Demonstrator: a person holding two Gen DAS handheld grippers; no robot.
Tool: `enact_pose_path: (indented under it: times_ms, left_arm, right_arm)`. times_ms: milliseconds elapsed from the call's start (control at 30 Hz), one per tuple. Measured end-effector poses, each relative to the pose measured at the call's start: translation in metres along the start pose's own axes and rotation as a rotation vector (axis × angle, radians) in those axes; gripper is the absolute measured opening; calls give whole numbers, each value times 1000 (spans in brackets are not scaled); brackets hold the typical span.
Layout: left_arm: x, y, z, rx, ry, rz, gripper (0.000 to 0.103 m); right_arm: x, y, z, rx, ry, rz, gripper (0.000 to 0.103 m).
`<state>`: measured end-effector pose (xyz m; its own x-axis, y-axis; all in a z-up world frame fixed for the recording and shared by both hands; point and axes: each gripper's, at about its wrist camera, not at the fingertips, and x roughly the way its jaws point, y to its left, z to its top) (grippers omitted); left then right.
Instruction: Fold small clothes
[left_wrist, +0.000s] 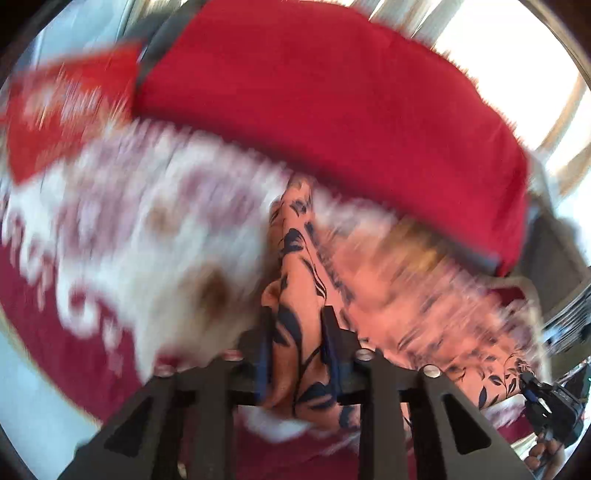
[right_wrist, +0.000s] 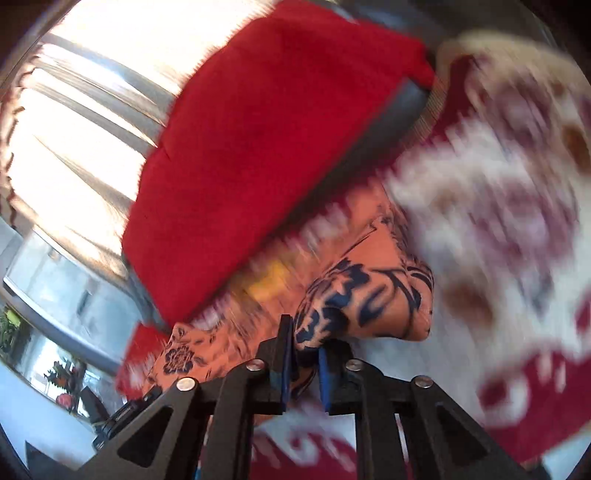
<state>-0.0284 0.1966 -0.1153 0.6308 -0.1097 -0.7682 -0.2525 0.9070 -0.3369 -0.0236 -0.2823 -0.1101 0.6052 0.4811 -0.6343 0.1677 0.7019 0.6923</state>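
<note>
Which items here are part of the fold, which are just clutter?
In the job:
- orange floral garment, pinched at two spots
- left gripper
- right gripper

Lying about:
- red cushion
- red-and-white patterned rug
- window

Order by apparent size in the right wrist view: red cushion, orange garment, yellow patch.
1. Red cushion
2. Orange garment, though nearness to the camera enlarges it
3. Yellow patch, blurred
</note>
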Motion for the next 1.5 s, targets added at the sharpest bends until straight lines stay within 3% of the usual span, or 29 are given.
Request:
enact_pose_path:
  times_ms: [33,67,100,167,233,267,367,467,700,967,1033,1067,1133,1167,1433,1500]
  left_arm:
    - [17,15,-12,-15,68,48,35]
    - [32,36,-24,-58,139,66,36]
    - [29,53,-30,-112,118,-12,38]
    - [13,62,-27,-117,87,-5,44]
    - [-3,62,-16,-91,32,59,61]
    - [-7,60,-9,-79,4,71,64]
    - [-8,53,14,-24,-41,71,69]
    - [8,40,30,18,-19,29,73]
    - [51,13,60,67,35,21,73]
    - [89,7,87,50,71,31,73]
    - [96,8,91,45,71,35,72]
    - [96,8,94,48,60,38,67]
    - [98,2,98,111,58,71,4]
    - [100,-2,100,147,61,94,3]
    - [54,-18,120,192,-153,79,0]
    - [64,-15,126,188,-141,97,0]
  right_arm:
    - [11,-27,-18,53,72,-74,37]
    - [12,-52,-33,126,102,-57,38]
    - [-2,-64,-40,162,76,8,37]
    - [-28,-72,-45,175,18,-2,39]
    - [-45,-69,-39,152,-37,-45,64]
    - [-52,-64,-32,127,-66,-60,70]
    - [-52,-39,3,53,-99,-59,70]
    - [-42,-17,36,-37,-108,-50,70]
    - [39,11,118,-180,-37,-164,70]
    - [74,5,127,-309,36,-277,68]
    - [81,6,127,-334,68,-290,50]
    - [86,6,128,-343,83,-300,25]
    - [88,13,126,-402,77,-321,16]
    - [89,18,125,-430,85,-333,8]
    - [59,61,137,-551,-70,-374,6]
    - [67,58,143,-538,-75,-393,6]
